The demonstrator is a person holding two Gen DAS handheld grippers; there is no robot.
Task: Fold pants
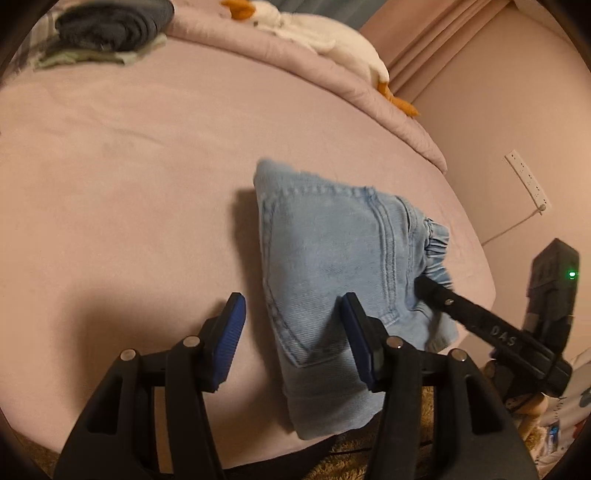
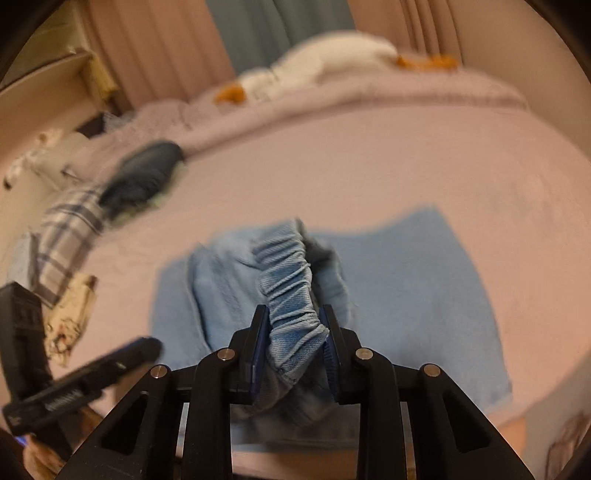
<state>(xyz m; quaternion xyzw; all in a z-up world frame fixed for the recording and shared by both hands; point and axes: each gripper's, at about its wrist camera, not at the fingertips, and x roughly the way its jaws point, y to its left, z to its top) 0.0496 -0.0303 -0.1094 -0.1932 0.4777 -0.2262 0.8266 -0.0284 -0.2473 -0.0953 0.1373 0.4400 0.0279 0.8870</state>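
Note:
Light blue denim pants (image 1: 332,251) lie folded on the pink bed sheet (image 1: 129,166), near its front edge. My left gripper (image 1: 293,326) stands open over their lower left edge: one blue pad is above the bare sheet, the other is at the denim. My right gripper (image 2: 293,319) is shut on the gathered elastic waistband (image 2: 291,280), which is bunched up above the flat part of the pants (image 2: 406,280). In the left wrist view the right gripper's finger (image 1: 439,295) reaches into the waistband from the right. The left gripper's finger (image 2: 110,362) shows blurred at the lower left of the right wrist view.
A pile of dark folded clothes (image 1: 110,26) lies at the far left of the bed, with a plaid cloth (image 2: 66,236) beside it. A white goose plush (image 1: 321,40) rests on the rolled pink quilt at the back. A power strip (image 1: 528,181) hangs on the right wall.

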